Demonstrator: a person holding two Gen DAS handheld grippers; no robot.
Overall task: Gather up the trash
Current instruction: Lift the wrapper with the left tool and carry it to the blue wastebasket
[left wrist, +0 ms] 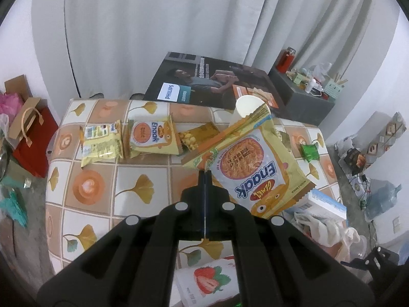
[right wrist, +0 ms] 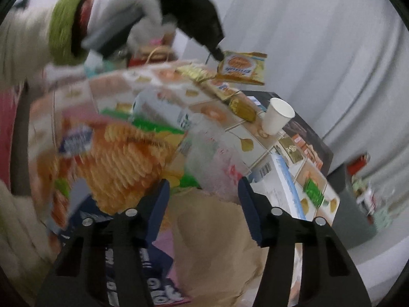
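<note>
My left gripper (left wrist: 205, 172) is shut on the corner of a yellow Enaak noodle snack packet (left wrist: 251, 163) and holds it lifted above the tiled table (left wrist: 102, 179). The same gripper and packet (right wrist: 241, 67) show in the right wrist view. My right gripper (right wrist: 204, 186) is open and empty, above a brown paper bag (right wrist: 214, 243). A crisp bag (right wrist: 120, 158) and a clear plastic wrapper (right wrist: 214, 158) lie just ahead of it. Two more yellow packets (left wrist: 101, 142) (left wrist: 150, 136), an open popcorn packet (left wrist: 196, 136), a white paper cup (left wrist: 245, 111) and a green wrapper (left wrist: 309, 151) lie on the table.
A white-blue box (left wrist: 324, 204) and crumpled plastic (left wrist: 322, 227) sit at the table's right edge, a strawberry packet (left wrist: 207, 281) near me. A dark poster board (left wrist: 212, 81) leans behind the table. A red paper bag (left wrist: 33, 138) stands at left, a cluttered grey cabinet (left wrist: 304, 92) at right.
</note>
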